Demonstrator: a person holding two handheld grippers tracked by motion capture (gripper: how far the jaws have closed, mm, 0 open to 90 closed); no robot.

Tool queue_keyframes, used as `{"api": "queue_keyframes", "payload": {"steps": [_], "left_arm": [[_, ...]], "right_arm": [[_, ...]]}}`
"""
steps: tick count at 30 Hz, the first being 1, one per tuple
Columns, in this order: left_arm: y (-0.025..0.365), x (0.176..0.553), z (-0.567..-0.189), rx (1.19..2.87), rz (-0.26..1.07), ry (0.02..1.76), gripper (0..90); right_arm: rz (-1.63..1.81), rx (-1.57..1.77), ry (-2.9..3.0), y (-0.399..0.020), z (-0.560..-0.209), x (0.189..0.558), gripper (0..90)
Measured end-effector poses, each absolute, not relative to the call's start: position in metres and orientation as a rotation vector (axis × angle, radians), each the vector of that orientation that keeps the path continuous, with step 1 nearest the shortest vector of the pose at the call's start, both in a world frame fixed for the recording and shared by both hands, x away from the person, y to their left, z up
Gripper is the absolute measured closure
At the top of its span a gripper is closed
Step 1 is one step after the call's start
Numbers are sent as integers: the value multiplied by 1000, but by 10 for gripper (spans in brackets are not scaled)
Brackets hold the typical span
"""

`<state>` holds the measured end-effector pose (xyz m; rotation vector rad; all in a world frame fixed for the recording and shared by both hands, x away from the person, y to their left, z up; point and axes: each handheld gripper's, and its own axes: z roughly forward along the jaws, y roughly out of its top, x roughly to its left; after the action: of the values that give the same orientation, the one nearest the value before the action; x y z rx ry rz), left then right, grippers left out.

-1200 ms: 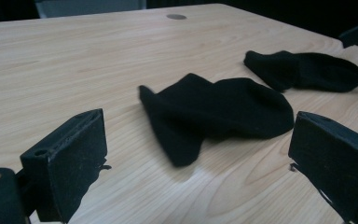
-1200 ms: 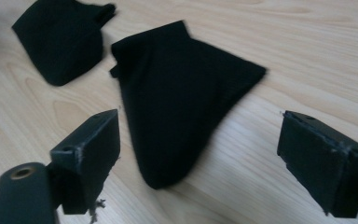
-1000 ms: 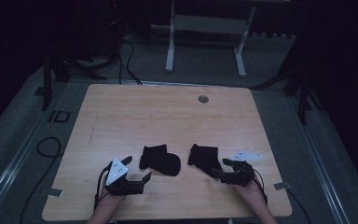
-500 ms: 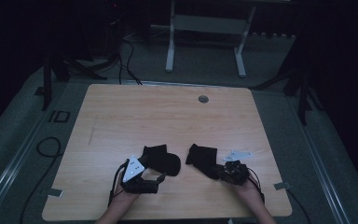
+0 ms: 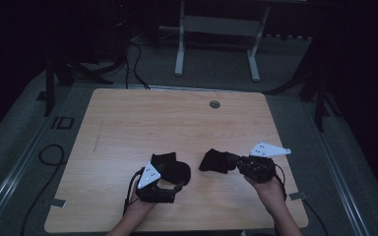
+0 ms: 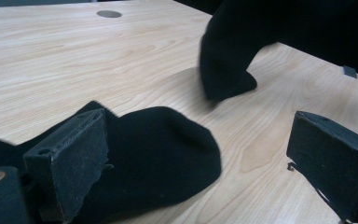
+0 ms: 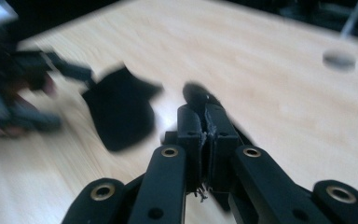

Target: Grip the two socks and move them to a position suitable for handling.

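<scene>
Two black socks on the wooden table (image 5: pixel 128 118): the right sock (image 5: pixel 215 161) is pinched by its edge in the right gripper (image 5: pixel 237 162), whose jaws have just been closing and now sit pressed nearly together on the fabric, the sock hanging just off the tabletop. The left sock (image 5: pixel 173 167) lies flat near the front edge. The left gripper (image 5: pixel 179 186) has its jaws spread wide, one finger (image 6: pixel 74 158) resting on that sock, the other over bare wood.

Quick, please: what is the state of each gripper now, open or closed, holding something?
Left gripper: open, over the flat black sock.
Right gripper: shut on the other black sock.
</scene>
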<state>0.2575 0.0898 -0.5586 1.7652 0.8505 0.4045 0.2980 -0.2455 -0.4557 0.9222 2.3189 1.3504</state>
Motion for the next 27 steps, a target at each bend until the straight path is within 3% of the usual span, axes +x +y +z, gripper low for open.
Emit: {"api": "queue_keyframes", "payload": {"steps": [4,9,18,20,22,23,24,27], "left_arm": [[86,256,-556,1777,403,832,63],[86,252,-555,1774,399,792,131],[92,250,-560,1846,353,714,165],[94,248,-560,1845,363,712,264],[96,247,-560,1851,338,698,480],[95,245,-559,1865,351,677,480],[96,244,-559,1863,334,668,624],[96,240,-555,1861,324,647,756]], "right_arm": [[1463,846,2298,-242,-423,295,862],[1520,738,2290,-228,-396,287,862],[1582,565,2336,-192,-379,271,861],[1599,542,2342,-187,-378,268,861],[1604,535,2345,-186,-377,268,861],[1601,535,2343,-185,-377,267,860],[1602,540,2341,-185,-377,268,860],[1589,570,2333,-189,-380,269,861]]}}
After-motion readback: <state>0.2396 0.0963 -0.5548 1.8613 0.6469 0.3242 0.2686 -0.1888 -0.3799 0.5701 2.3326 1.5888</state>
